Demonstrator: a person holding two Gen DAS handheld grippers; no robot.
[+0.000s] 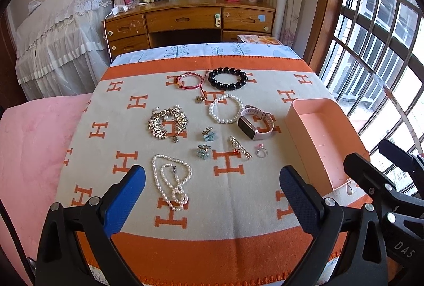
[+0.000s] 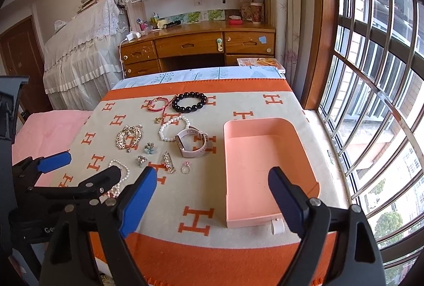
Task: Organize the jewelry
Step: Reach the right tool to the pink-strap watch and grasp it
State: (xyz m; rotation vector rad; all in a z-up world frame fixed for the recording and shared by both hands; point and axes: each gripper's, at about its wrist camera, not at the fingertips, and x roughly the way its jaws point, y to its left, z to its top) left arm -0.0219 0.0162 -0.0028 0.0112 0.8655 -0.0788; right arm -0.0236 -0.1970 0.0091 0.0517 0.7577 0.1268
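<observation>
2 claws hover over the orange H-patterned blanket [image 1: 238, 219], both spread wide and gripping nothing: your left gripper [image 1: 212, 193] sits above the pearl necklace [image 1: 172, 182], your right gripper [image 2: 212, 195] above the near end of the pink tray [image 2: 254, 161]. Beyond the necklace lie 2 blue flower earrings [image 1: 203, 152], a brooch [image 1: 239, 146], a ring [image 1: 261, 152], a gold hair comb [image 1: 167, 124], a pink watch [image 1: 255, 125] touching a pearl bracelet [image 1: 225, 108], then a black bead bracelet [image 1: 228, 78] and red cord bracelet [image 1: 189, 81]; all rest outside the tray.
</observation>
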